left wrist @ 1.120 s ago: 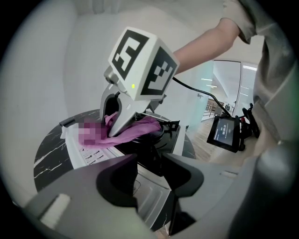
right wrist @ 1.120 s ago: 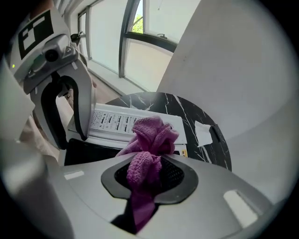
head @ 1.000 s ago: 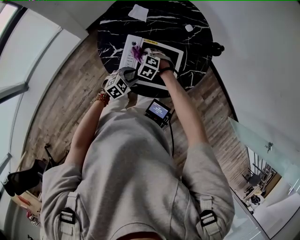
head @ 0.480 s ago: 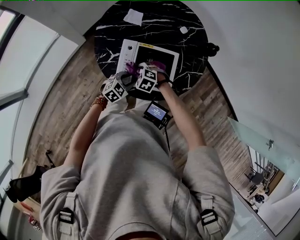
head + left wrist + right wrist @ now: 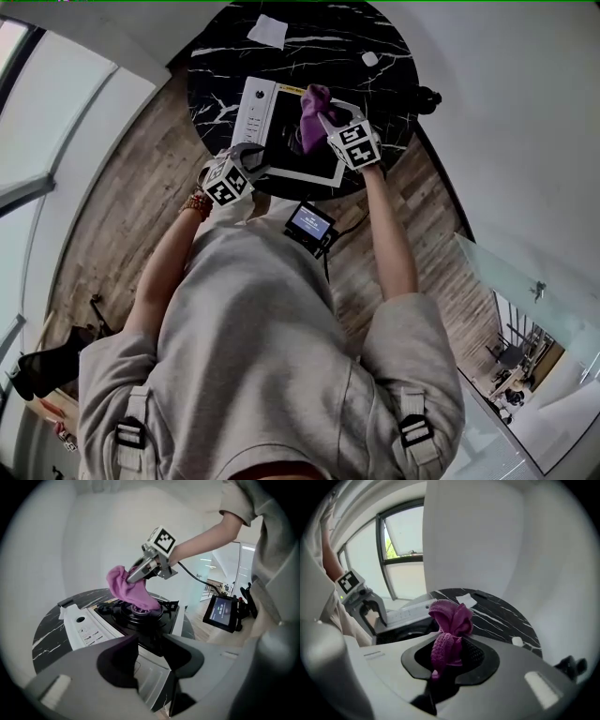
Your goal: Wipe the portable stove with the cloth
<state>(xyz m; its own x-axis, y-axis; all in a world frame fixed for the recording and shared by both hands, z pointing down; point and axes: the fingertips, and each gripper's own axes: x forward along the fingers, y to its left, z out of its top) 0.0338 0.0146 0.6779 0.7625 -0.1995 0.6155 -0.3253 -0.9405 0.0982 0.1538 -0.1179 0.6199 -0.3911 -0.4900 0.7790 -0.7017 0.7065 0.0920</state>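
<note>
The portable stove [image 5: 255, 114], white with a black top, sits on the round black marble table [image 5: 217, 73]. My right gripper [image 5: 325, 120] is shut on the purple cloth [image 5: 312, 111] and holds it bunched over the middle of the stove. From the left gripper view, the cloth [image 5: 127, 588] hangs from the right gripper [image 5: 133, 577] with its lower end on the burner [image 5: 140, 613]. It fills the right gripper's jaws [image 5: 451, 665] as a purple cloth roll [image 5: 449, 623]. My left gripper [image 5: 249, 161] sits at the stove's near left corner, its jaws [image 5: 152, 660] closed on either side of the stove's white edge [image 5: 149, 676].
A white paper square [image 5: 267, 31] and a small white object [image 5: 368, 59] lie on the far part of the table. A dark knob-like thing [image 5: 428, 96] stands by the table's right rim. A small screen [image 5: 310, 223] hangs at the person's waist. Wooden floor surrounds the table.
My right gripper has swung from the stove's near left part to the right and up, rolling as it went, and the cloth now hangs over the burner. The left gripper has stayed put.
</note>
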